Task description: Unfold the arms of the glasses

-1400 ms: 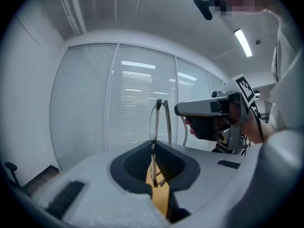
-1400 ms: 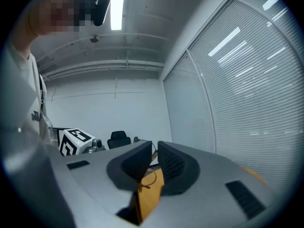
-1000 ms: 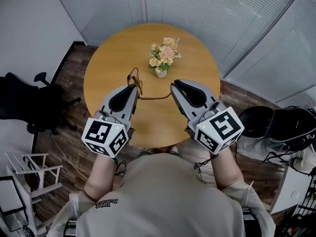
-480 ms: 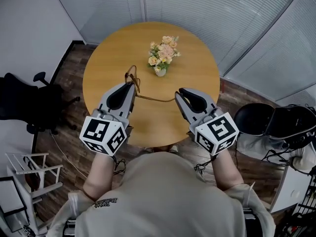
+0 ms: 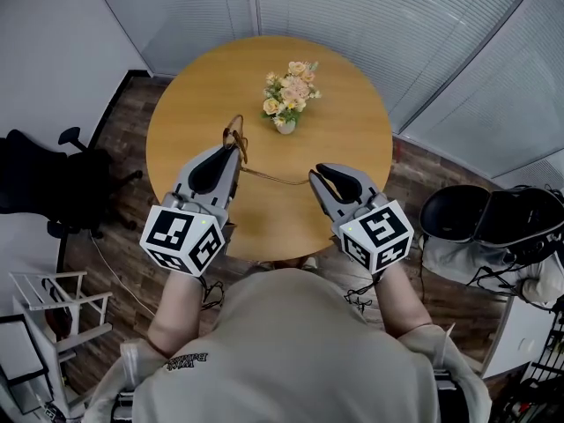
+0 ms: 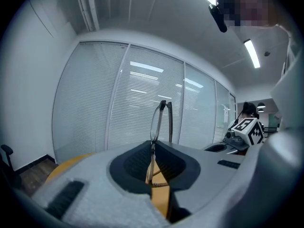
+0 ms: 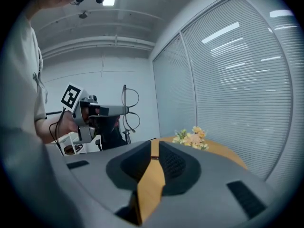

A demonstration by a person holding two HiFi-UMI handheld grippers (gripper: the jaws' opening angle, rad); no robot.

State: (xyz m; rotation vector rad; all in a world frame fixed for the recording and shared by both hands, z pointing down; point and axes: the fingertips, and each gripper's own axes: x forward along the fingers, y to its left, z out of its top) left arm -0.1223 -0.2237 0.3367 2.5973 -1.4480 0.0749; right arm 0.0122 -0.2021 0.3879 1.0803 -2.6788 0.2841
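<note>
Glasses: thin brown wire-framed glasses [image 5: 236,139], held just above the round wooden desk [image 5: 348,148], left of centre.
Left claw [image 5: 231,154]: pinching the frame front.
Right claw [image 5: 315,177]: pressed onto one outstretched arm's tip.
Handling: probably light, springy and fragile; hold gently near the hinges.

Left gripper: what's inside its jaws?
The glasses are pinched inside the left gripper, standing upright on edge. The lenses poke up above the jaws. The bit of frame squeezed deep between the pads is covered, so it can't be seen.
</note>
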